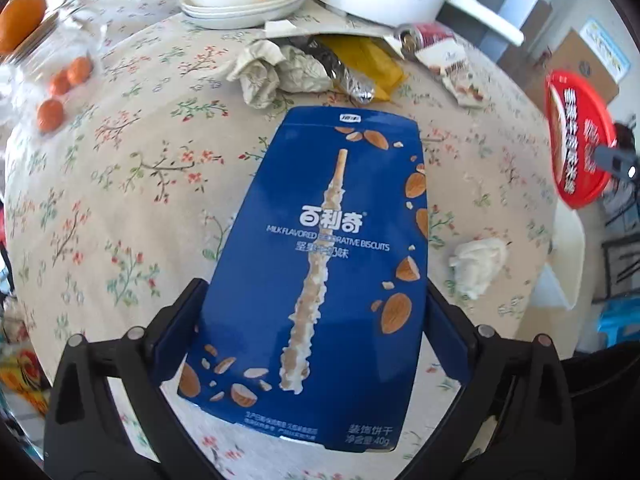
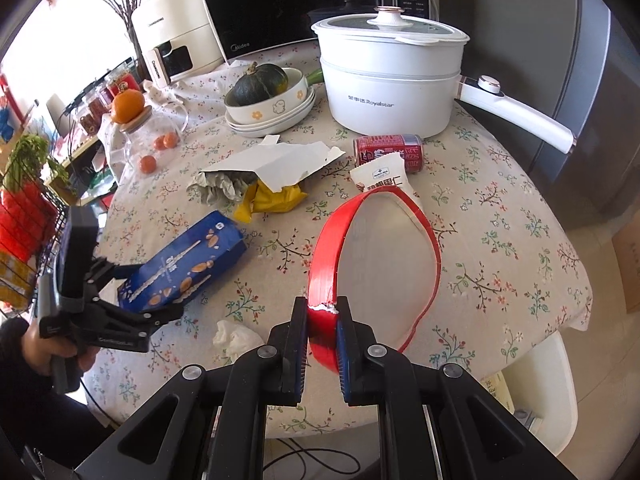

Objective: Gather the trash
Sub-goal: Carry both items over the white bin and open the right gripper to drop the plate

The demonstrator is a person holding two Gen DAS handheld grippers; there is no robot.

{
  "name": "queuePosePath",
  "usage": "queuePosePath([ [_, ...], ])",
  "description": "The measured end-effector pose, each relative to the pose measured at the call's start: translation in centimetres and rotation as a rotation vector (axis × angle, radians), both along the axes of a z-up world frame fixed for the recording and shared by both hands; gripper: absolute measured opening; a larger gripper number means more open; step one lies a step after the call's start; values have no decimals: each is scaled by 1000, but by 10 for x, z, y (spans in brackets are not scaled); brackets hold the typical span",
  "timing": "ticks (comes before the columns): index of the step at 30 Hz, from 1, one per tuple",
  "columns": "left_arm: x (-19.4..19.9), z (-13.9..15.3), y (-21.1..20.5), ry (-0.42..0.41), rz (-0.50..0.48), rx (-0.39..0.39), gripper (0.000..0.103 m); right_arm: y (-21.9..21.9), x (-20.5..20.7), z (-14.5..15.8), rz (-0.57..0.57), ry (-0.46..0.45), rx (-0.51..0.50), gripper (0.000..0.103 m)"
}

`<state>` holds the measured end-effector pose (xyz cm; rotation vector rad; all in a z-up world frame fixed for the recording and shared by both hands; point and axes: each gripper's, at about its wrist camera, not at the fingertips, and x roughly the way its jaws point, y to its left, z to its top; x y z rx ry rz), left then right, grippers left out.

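Floral tablecloth (image 2: pixel 500 240); biscuit box (image 1: pixel 316 264) between jaws

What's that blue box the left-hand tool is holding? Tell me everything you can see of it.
The blue box is a flat cardboard snack carton printed with a coated biscuit stick, scattered almonds, white Chinese lettering and "Milk flavored decorative biscuits". The left gripper has its fingers pressed on the box's two narrow sides, holding it tilted above the floral tablecloth. Its far end looks opened in the right wrist view.
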<state>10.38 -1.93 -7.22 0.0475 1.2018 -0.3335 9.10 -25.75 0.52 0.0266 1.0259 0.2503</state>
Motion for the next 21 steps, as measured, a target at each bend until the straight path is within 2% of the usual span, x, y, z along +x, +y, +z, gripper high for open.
queuePosePath([
  [6,-19,22,18,-42,70,-96,98,-23,-16,8,-33,-16,42,13],
  [8,-21,30,8,-62,70,-110,98,-34,-21,9,-52,-20,50,13],
  [16,-31,56,-21,-120,27,-171,97,-93,-41,6,-156,-21,65,13],
  [21,-41,62,-53,-134,-42,-169,97,-139,-51,-17,-249,39,48,13],
])
